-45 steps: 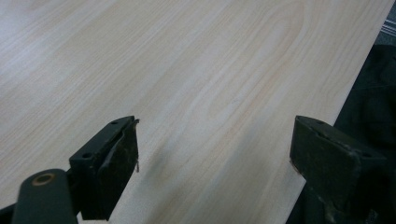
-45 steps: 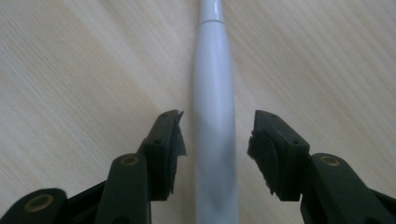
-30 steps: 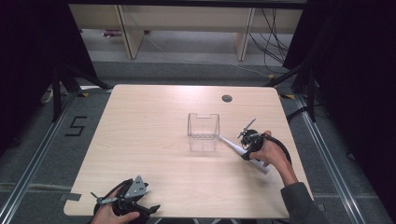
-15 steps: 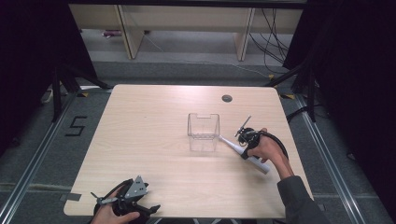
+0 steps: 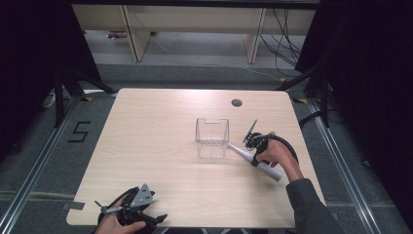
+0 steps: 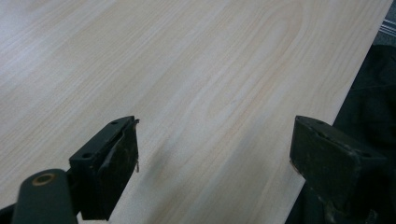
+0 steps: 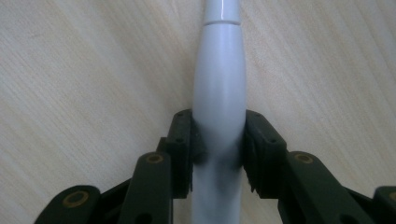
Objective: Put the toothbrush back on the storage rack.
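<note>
Basically a smooth white electric toothbrush (image 7: 219,88), handle fat in the middle, narrowing to a slim neck, lying flat on the table (image 5: 160,126) just right of the clear plastic box (image 5: 212,137), tip towards it. No readable print on it. Right gripper (image 7: 218,135) jaws have just been closing and now pinch the handle. Left gripper (image 6: 215,154) jaws spread wide, nothing between, at the table's near edge, well apart from the box. Floor left of the table has a taped "5" (image 5: 80,131).

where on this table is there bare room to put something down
The light wooden table is bare across its whole left half, from the clear plastic box to the left edge, and along the far edge around the dark round grommet hole. Crowded: right of the box, where the right gripper clamps the white toothbrush-like handle.
</note>
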`<act>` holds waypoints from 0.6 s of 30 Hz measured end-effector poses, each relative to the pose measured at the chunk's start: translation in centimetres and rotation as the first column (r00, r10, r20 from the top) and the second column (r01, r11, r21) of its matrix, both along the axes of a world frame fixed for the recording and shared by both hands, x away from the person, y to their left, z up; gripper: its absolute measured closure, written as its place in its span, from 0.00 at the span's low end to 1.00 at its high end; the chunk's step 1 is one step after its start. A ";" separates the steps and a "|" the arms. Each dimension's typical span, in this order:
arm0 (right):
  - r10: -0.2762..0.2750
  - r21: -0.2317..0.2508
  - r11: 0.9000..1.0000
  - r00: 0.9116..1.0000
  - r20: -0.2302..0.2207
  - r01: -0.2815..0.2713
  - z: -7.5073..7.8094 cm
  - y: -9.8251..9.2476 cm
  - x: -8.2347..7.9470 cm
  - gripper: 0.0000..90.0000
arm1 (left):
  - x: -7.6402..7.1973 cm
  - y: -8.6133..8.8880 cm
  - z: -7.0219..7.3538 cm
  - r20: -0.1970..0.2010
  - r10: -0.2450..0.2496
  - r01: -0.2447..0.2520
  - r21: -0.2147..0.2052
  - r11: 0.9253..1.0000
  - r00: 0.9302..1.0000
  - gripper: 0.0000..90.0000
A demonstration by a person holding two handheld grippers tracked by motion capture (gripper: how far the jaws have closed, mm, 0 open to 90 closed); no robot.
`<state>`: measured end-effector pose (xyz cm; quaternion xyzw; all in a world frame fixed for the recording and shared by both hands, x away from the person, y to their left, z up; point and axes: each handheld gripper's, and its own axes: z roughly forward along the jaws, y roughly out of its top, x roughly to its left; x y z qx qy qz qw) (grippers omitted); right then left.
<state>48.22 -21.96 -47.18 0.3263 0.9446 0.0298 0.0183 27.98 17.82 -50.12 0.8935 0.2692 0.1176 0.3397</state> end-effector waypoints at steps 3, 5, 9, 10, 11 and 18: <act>-0.022 -0.015 1.000 1.000 -0.013 0.022 0.0 0.2 0.1 0.73 | 0.0 0.0 0.0 -0.001 0.002 -0.002 -0.004 1.000 1.000 0.16; -0.014 -0.023 1.000 1.000 -0.026 0.013 0.0 0.2 0.3 0.74 | 0.0 0.0 0.0 -0.001 0.003 -0.003 -0.005 1.000 1.000 0.16; -0.030 -0.021 0.999 0.998 -0.047 0.029 0.1 0.3 0.5 0.74 | 0.0 0.0 0.0 -0.003 0.001 -0.001 -0.006 1.000 1.000 0.16; -0.023 -0.033 0.999 0.999 -0.046 0.021 0.1 0.2 0.6 0.74 | 0.0 0.0 0.1 -0.007 -0.001 0.001 -0.001 1.000 1.000 0.16; -0.023 -0.033 0.999 0.999 -0.046 0.021 0.1 0.2 0.6 0.74 | 0.0 0.0 0.1 -0.007 -0.001 0.001 -0.001 1.000 1.000 0.16; -0.037 -0.019 0.999 0.998 -0.050 0.036 0.1 -0.1 0.6 0.74 | 0.0 0.1 0.1 -0.006 0.000 0.000 -0.003 1.000 1.000 0.16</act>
